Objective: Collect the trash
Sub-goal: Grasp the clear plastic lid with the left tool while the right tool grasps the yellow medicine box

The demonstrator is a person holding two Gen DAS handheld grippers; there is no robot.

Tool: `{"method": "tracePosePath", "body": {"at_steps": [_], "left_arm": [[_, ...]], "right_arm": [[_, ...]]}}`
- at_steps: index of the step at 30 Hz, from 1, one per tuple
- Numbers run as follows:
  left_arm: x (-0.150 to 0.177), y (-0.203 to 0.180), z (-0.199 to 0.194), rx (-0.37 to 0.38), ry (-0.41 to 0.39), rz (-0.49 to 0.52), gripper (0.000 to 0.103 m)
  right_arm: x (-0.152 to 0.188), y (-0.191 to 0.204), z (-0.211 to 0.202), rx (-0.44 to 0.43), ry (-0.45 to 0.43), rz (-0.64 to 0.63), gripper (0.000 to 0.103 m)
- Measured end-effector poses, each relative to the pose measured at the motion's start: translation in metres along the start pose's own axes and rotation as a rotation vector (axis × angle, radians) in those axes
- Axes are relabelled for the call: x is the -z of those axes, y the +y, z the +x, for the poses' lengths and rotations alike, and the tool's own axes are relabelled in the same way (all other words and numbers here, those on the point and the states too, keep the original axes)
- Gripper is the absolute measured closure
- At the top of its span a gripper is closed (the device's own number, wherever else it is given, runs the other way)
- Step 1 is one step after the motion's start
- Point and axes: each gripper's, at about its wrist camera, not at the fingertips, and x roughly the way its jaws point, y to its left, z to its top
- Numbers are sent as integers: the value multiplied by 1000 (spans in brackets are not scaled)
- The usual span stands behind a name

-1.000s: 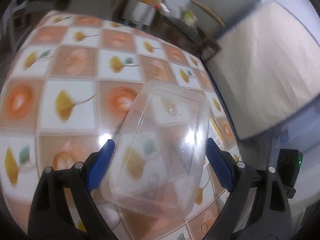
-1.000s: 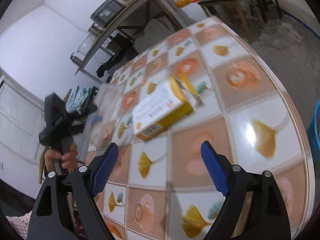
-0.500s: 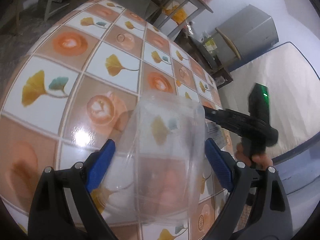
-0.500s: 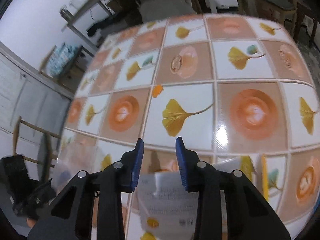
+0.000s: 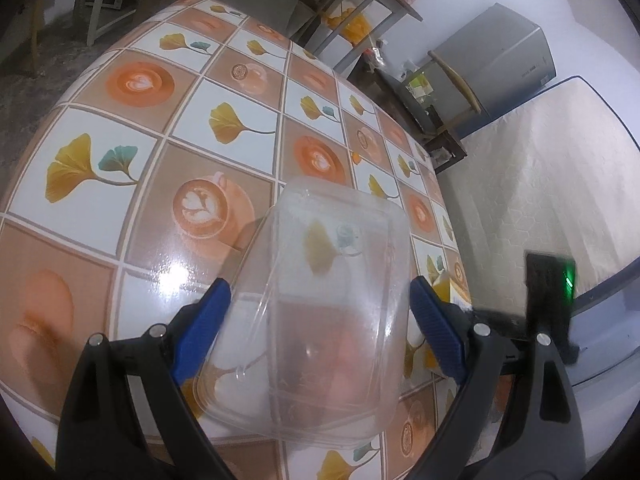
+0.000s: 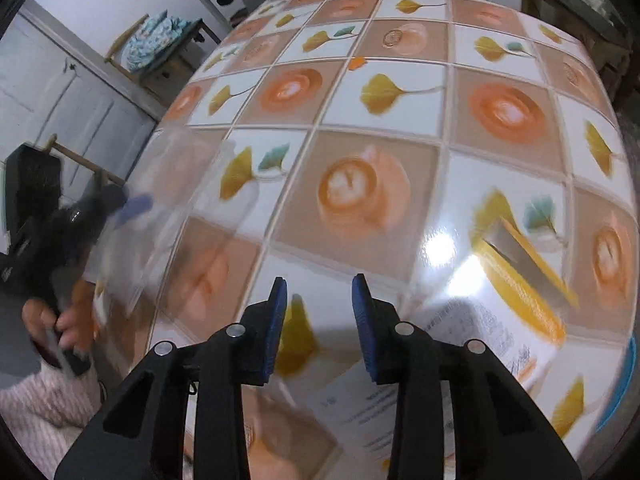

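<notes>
A clear plastic container (image 5: 332,304) hangs over the tiled table (image 5: 240,128), and my left gripper (image 5: 320,312) is shut on its two sides. In the right wrist view that container (image 6: 160,216) is a blur at the left, with a hand (image 6: 64,324) on the left tool. A yellow and white carton (image 6: 516,292) lies flat on the table (image 6: 400,88), to the right of and below my right gripper (image 6: 320,300). Its jaws stand narrow and are opening, with only tabletop between the pads. A corner of the carton (image 5: 452,292) peeks out behind my left gripper's right finger.
The right tool's black body with a green light (image 5: 550,280) is at the table's right edge. A mattress (image 5: 552,184), a grey fridge (image 5: 500,64) and shelves stand beyond. A blue rim (image 6: 624,380) shows past the table's edge, and a small orange scrap (image 6: 356,63) lies farther up the table.
My right gripper's jaws went from wide to narrow and it swung over the table; the carton now lies to its right. My left gripper kept the container while its view turned.
</notes>
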Motion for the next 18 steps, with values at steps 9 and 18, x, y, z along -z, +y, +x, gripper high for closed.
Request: {"method": "tracePosePath", "body": {"at_steps": [9, 18], "left_arm": [[4, -1, -2, -12, -1, 29, 16], [17, -10, -1, 6, 26, 40, 16]], "right_arm": [[74, -21, -85, 146, -326, 194, 16], [69, -35, -26, 197, -231, 330, 15]]}}
